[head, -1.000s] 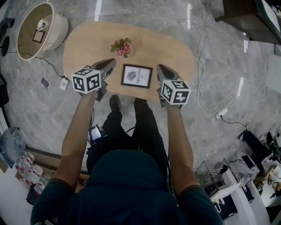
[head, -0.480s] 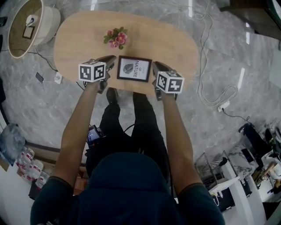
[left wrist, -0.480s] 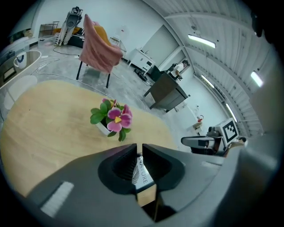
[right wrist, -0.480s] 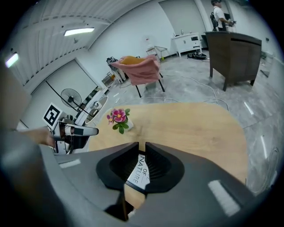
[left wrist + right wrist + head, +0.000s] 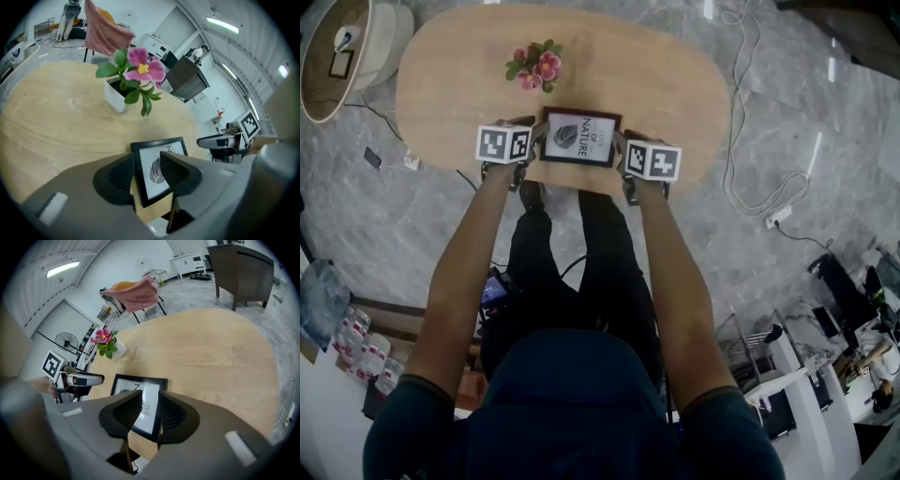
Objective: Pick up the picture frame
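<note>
Your left hand-held gripper [image 5: 146, 163] has just been opening its jaws. They stand wide, with the left side of the picture frame [image 5: 578, 138] showing between them. The frame lies flat at the near edge of the tabletop [image 5: 675, 84], with a potted flower [image 5: 534, 66] behind it. Your right hand-held gripper [image 5: 150, 397] holds its jaws narrowly apart, not gripping, and the frame's right side shows in the gap.

An oval desk [image 5: 675, 84] of pale wood carries two things. A black picture frame [image 5: 578, 137] with a leaf print lies flat close to the desk's near edge, about midway along it. A small white flower pot [image 5: 534, 66] with pink blooms stands farther in, toward the left end, apart from the frame.
</note>
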The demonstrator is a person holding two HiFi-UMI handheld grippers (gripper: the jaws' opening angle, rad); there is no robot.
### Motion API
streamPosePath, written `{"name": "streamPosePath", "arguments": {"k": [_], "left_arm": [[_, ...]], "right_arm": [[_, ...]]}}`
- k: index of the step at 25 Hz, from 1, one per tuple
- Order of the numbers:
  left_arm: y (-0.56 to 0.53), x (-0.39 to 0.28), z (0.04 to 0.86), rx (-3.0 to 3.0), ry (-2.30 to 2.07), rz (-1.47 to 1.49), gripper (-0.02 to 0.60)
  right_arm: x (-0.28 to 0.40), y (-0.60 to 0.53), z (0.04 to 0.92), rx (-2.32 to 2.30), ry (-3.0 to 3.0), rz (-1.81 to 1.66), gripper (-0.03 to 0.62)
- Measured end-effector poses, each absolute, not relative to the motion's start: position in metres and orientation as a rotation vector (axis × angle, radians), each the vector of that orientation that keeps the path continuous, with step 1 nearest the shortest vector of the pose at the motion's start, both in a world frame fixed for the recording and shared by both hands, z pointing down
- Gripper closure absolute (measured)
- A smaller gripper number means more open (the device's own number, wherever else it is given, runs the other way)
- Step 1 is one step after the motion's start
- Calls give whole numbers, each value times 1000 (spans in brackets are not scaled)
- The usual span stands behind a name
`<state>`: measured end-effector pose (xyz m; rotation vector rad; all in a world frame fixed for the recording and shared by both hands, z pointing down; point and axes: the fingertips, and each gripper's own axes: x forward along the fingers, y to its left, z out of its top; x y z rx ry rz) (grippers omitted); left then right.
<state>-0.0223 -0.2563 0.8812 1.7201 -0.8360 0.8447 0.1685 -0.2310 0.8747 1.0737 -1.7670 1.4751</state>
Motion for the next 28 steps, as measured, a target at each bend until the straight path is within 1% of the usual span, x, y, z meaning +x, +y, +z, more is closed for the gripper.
{"name": "streamPosePath", "arguments": {"k": [10, 11, 19, 20, 22, 28], "left_arm": [[-231, -27, 934, 1654, -882, 990, 414], [-231, -28, 936, 1652, -893, 999, 439], [-231, -25, 937, 1667, -894, 1017, 446], [-231, -22, 937, 1672, -887, 1018, 506], [-229, -21, 937, 1668, -893, 1026, 500], [-240, -22, 925, 1693, -958, 999, 509]], "right_arm": [[167, -211, 923, 1046, -1653, 1548, 503], [167, -210, 925, 1041, -1651, 1549, 503], [165, -207, 940, 1031, -1611, 1544, 500], [165, -207, 940, 1032, -1608, 1544, 503], [165, -206, 941, 1031, -1595, 1550, 505], [164, -214, 926, 1060, -1619, 1519, 510]]}}
